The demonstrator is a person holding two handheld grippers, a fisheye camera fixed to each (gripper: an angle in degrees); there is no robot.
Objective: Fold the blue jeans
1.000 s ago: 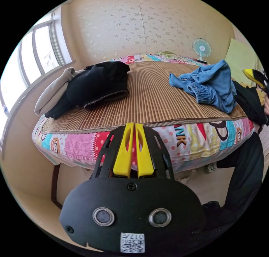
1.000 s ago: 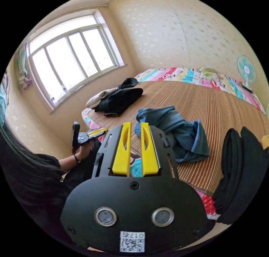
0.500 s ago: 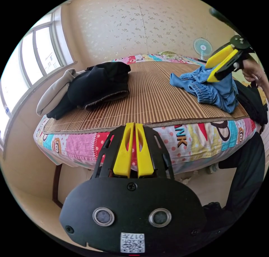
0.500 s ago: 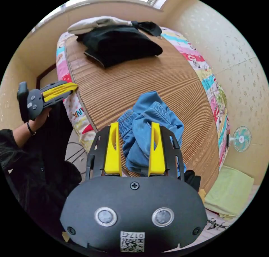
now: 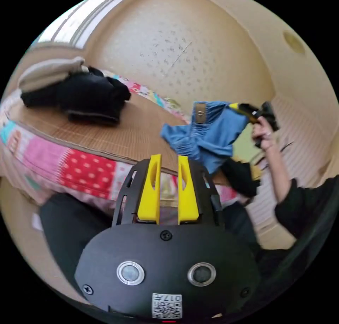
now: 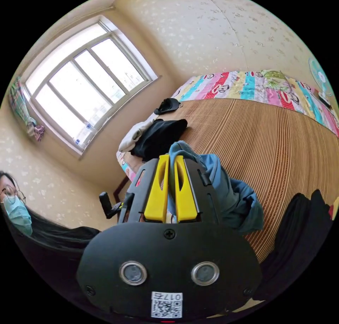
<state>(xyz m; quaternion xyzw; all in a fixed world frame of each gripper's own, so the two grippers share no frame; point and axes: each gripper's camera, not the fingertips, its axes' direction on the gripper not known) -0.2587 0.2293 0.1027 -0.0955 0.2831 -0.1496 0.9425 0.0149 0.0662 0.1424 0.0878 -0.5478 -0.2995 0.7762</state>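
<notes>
My right tongs (image 6: 168, 158) are pinched nearly closed on a fold of the blue jeans (image 6: 226, 193), denim squeezed between both yellow jaws. My left tongs (image 5: 165, 158) hold nothing, their jaws standing a small gap apart, near the edge of the bed (image 5: 70, 161).

Half a second ago the right jaws were spread wide above the crumpled jeans on the mat, and the left jaws were pressed together. Now the right pair has closed on the cloth and raised it: in the left gripper view the jeans (image 5: 212, 133) hang in the air beyond my left tongs, gripped by the right tongs (image 5: 243, 108) in the person's hand (image 5: 263, 131), the lower part drooping toward the bamboo mat (image 5: 134, 133). I judge the pickup done and the spreading-out next (the left jaws look readied to take a second hold).

Farther off, past the jeans in the right gripper view, lies a pile of dark clothes (image 6: 159, 136) with a pale garment beneath, then the window (image 6: 84, 80).

Writing: a brown waistband patch (image 5: 200, 112) shows on the jeans, too blurred to read. The bed sheet's cartoon print carries no legible lettering now.
</notes>
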